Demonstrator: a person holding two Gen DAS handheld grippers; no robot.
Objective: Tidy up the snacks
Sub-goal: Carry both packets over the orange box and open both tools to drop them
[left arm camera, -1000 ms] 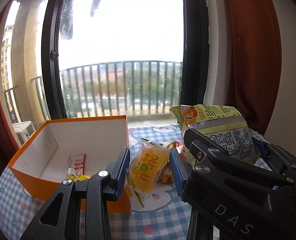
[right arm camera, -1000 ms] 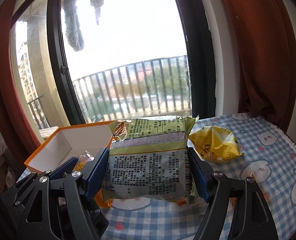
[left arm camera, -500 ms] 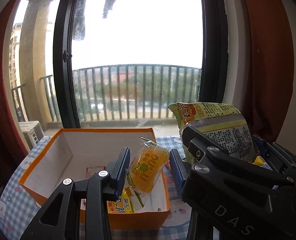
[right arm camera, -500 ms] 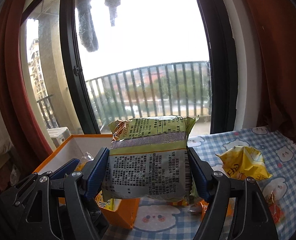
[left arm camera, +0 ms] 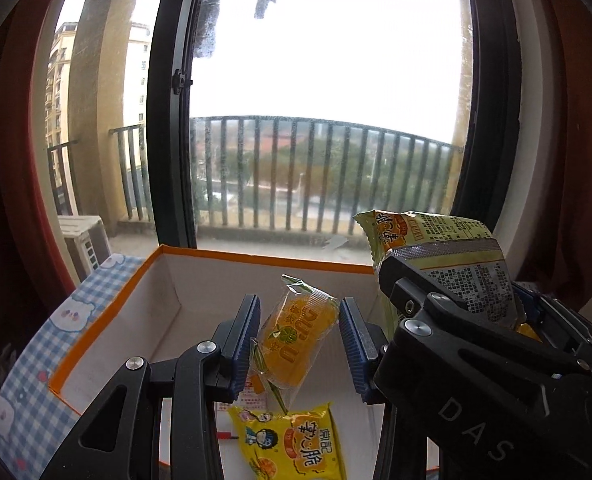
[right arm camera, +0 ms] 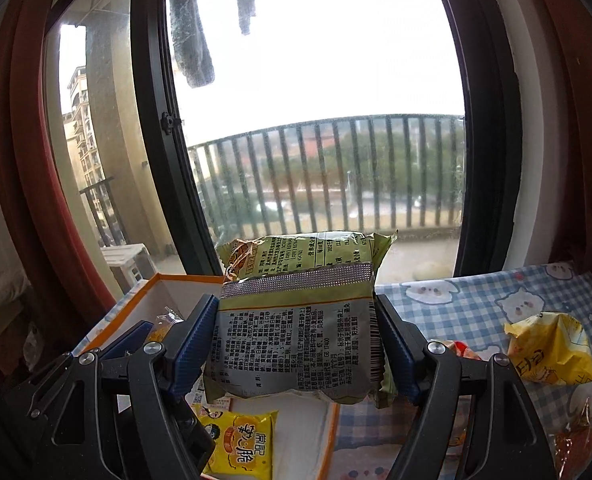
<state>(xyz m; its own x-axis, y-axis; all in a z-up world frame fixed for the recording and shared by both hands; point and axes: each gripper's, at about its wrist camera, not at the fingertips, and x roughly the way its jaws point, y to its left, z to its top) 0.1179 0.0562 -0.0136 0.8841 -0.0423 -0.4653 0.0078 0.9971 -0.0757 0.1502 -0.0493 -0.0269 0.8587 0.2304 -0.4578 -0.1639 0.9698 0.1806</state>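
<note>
The orange box (left arm camera: 108,320) holds a yellow packet (left arm camera: 292,444). Both claws have moved over it: the left claw (left arm camera: 299,340) pinching a jelly cup (left arm camera: 296,336), the right claw (right arm camera: 296,344) clamping a green bag (right arm camera: 296,320).

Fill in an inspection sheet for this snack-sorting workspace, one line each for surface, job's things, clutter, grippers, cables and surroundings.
Surface: table under a blue checked cloth with cartoon animal prints.
Job's things: orange box with white inside, open; a yellow snack packet lies in it. Green snack bag and orange jelly pack are held above the box.
Clutter: crumpled yellow packet and a brownish wrapped snack lie on the cloth right of the box.
Grippers: left gripper shut on the jelly pack; right gripper shut on the green snack bag.
Cables: nothing seen.
Surroundings: window onto a railed balcony; dark red curtain at the side.
</note>
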